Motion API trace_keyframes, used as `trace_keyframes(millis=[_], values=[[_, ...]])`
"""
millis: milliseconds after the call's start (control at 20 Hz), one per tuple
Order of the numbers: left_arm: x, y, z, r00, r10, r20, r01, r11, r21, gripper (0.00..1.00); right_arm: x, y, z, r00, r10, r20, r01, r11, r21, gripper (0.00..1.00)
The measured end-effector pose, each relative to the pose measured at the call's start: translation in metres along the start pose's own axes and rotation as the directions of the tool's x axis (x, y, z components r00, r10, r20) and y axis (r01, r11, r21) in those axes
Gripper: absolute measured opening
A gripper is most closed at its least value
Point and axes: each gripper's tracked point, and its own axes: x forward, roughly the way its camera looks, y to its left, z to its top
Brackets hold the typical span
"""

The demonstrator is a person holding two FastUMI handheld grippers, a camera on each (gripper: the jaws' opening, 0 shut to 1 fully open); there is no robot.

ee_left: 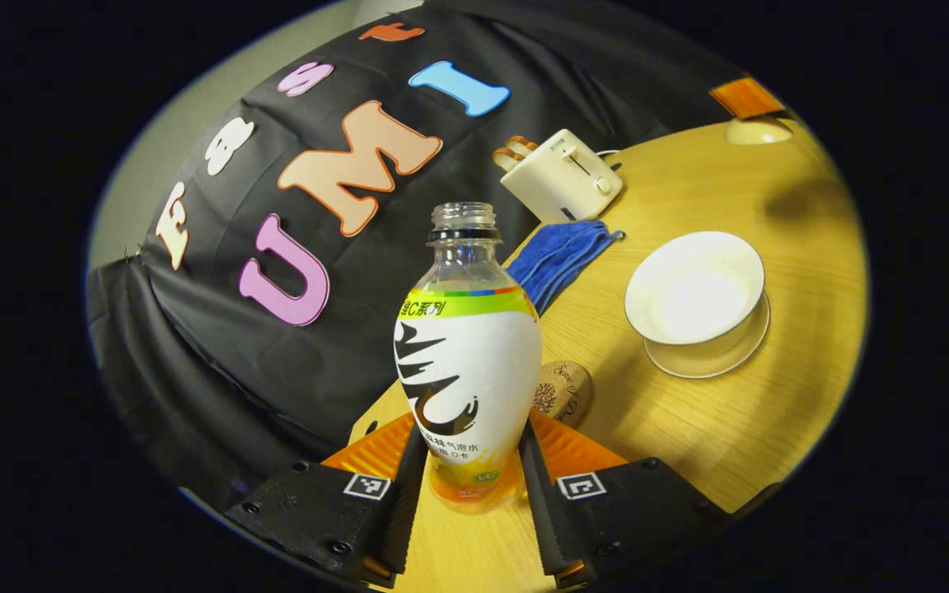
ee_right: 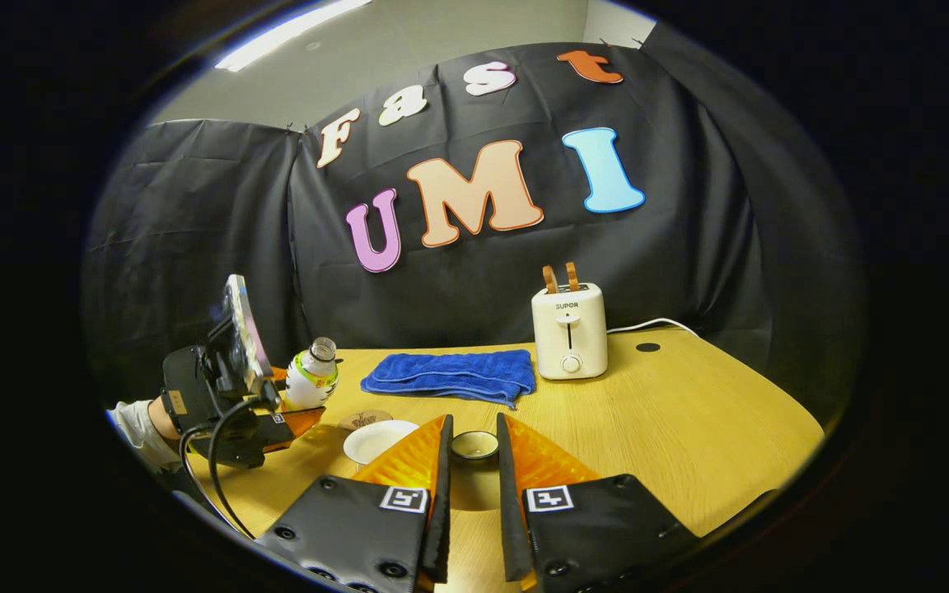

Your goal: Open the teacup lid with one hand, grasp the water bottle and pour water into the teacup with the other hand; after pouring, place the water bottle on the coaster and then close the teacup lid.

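Note:
My left gripper (ee_left: 472, 445) is shut on an uncapped water bottle (ee_left: 468, 362) with a white, green and orange label, gripping its lower body. To its right on the wooden table stands the open white teacup (ee_left: 695, 290) on its saucer (ee_left: 713, 356). A round wooden coaster (ee_left: 563, 392) lies just behind the bottle. In the right gripper view my right gripper (ee_right: 472, 435) is shut on the small round teacup lid (ee_right: 474, 445), held above the table to the right of the teacup (ee_right: 376, 440). Farther left are the coaster (ee_right: 364, 418), the bottle (ee_right: 311, 377) and the left gripper (ee_right: 277, 422) with a hand holding it.
A folded blue towel (ee_right: 450, 375) lies at the back of the table (ee_right: 689, 428), with a cream toaster (ee_right: 569, 331) holding two slices and its white cord to the right. The same towel (ee_left: 561, 255) and toaster (ee_left: 561, 175) sit beyond the bottle.

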Motion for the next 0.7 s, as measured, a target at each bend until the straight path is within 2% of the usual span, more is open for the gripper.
trace_keyframes(millis=[100, 250, 350, 450, 650, 700], values=[[0.0019, -0.0025, -0.0005, 1.000, 0.005, -0.005, -0.004, 0.997, 0.071, 0.58, 0.0002, -0.0015, -0.0010, 1.000, -0.004, -0.001, 0.004, 1.000, 0.001, 0.27], [0.0030, -0.0031, -0.0011, 1.000, 0.006, -0.009, -0.005, 0.986, 0.166, 0.58, 0.0019, -0.0014, -0.0043, 1.000, -0.007, -0.010, 0.007, 1.000, -0.004, 0.31], [0.0011, -0.0036, -0.0041, 1.000, -0.001, -0.019, 0.005, 0.980, 0.200, 0.59, 0.0023, -0.0003, -0.0055, 1.000, -0.004, -0.015, 0.004, 1.000, -0.004, 0.29], [0.0014, -0.0054, -0.0065, 1.000, -0.008, -0.030, 0.014, 0.973, 0.231, 0.58, 0.0029, 0.0006, -0.0069, 1.000, -0.002, -0.017, 0.002, 1.000, -0.006, 0.31], [0.0022, -0.0087, -0.0085, 0.999, -0.012, -0.047, 0.028, 0.933, 0.359, 0.58, 0.0039, -0.0002, -0.0073, 1.000, 0.000, -0.019, 0.000, 1.000, 0.000, 0.31], [0.0015, -0.0098, -0.0078, 0.999, -0.023, -0.047, 0.039, 0.929, 0.369, 0.58, 0.0033, -0.0007, -0.0072, 1.000, -0.001, -0.019, 0.001, 1.000, 0.001, 0.27]])
